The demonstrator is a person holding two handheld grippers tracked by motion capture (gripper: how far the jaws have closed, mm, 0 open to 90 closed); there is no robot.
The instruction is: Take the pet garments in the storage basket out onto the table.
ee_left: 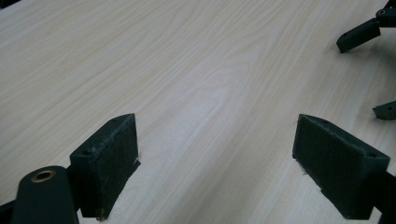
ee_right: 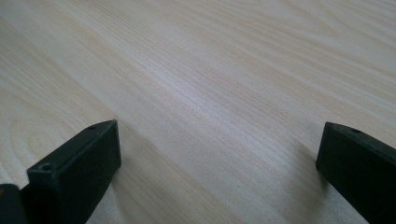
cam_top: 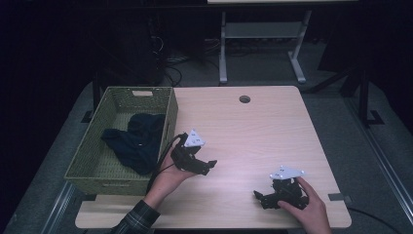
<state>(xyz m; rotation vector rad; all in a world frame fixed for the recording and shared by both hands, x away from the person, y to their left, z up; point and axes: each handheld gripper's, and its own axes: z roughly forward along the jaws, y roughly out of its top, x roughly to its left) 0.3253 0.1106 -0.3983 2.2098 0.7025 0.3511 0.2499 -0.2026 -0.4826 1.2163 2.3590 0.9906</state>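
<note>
Pale wood-grain table point(cam_top: 253, 131) carries both tools near its front edge. The right gripper point(cam_top: 259, 197) and left gripper point(cam_top: 210, 165) rest with jaws spread wide, holding nothing. Farther back, off the table's left edge, a dark navy cloth point(cam_top: 136, 141) lies inside the green woven basket point(cam_top: 171, 114) — the tidying looks finished. The basket appears from above, while the gripper views add close wood grain.
</note>
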